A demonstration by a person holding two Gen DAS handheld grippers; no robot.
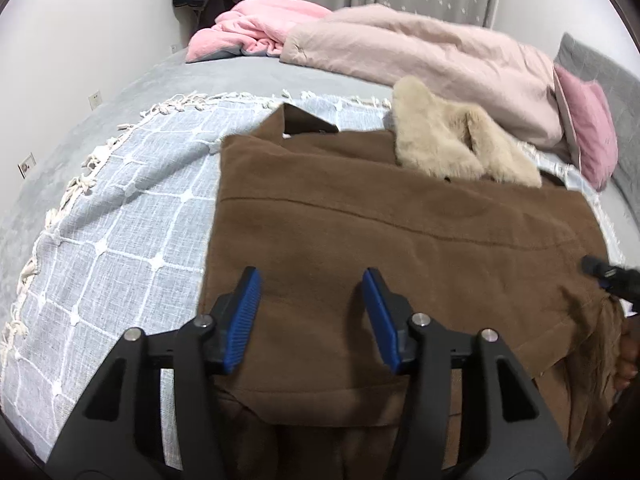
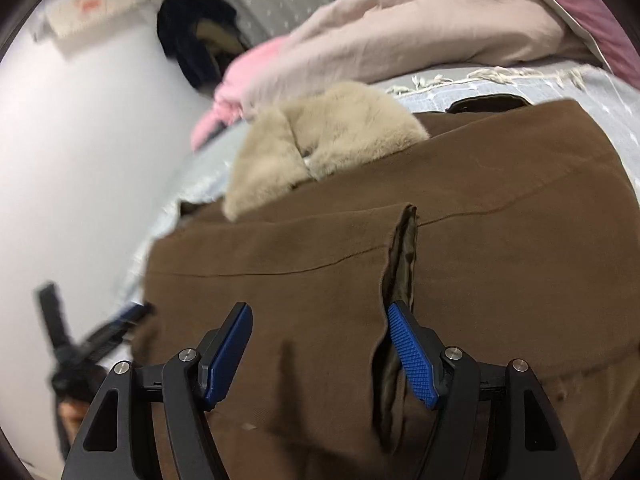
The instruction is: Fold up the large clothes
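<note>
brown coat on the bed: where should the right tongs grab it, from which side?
Probably the open vent edge of the brown coat: a loose double flap showing lining. Come from the near hem side, along the slit. The right tongs are open, one pad already beside it.

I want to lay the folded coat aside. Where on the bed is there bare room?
Free: the checked blue throw left of the brown coat, out to its fringe, and the grey sheet beyond. Crowded: the far side, with the pink duvet, pink blanket and pillow.
</note>
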